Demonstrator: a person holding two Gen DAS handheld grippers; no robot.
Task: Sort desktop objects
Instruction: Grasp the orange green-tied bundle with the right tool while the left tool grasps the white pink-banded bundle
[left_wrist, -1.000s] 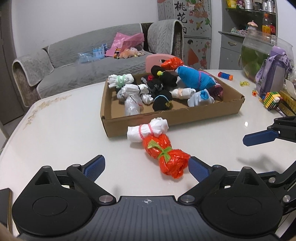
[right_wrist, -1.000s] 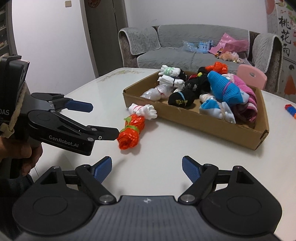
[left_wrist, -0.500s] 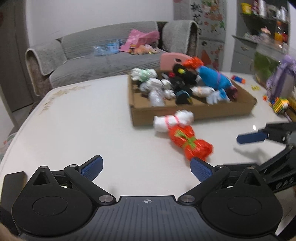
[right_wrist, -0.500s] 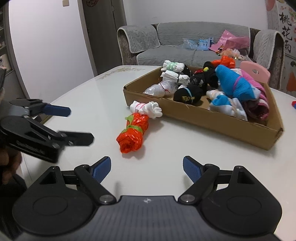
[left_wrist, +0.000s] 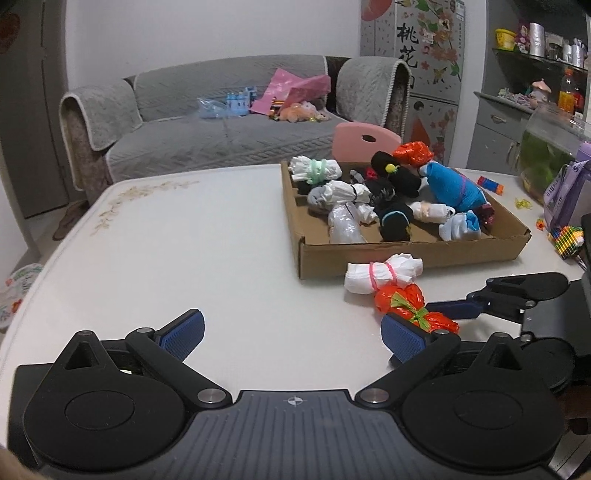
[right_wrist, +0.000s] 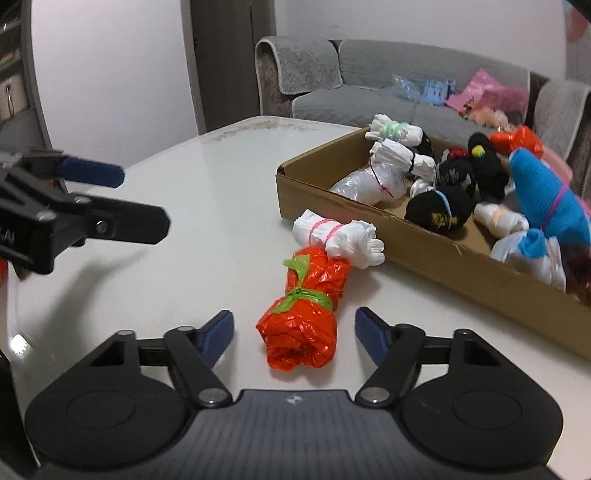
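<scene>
Right gripper (right_wrist: 294, 334): jaws closing, straddling the near end of the orange bundle (right_wrist: 303, 317); pads not yet touching it. Left gripper (left_wrist: 291, 338): jaws wide apart, nothing between them, over bare table (left_wrist: 184, 240).

Orange bundle lies on the table, far end touching the white bundle (right_wrist: 338, 242), just outside the box (right_wrist: 461, 273) of other bundles.

Judgement: grip behind the green tie, where the plastic is bulkiest; squeeze firmly since film slips; lift clear before moving so the white bundle isn't dragged.
</scene>
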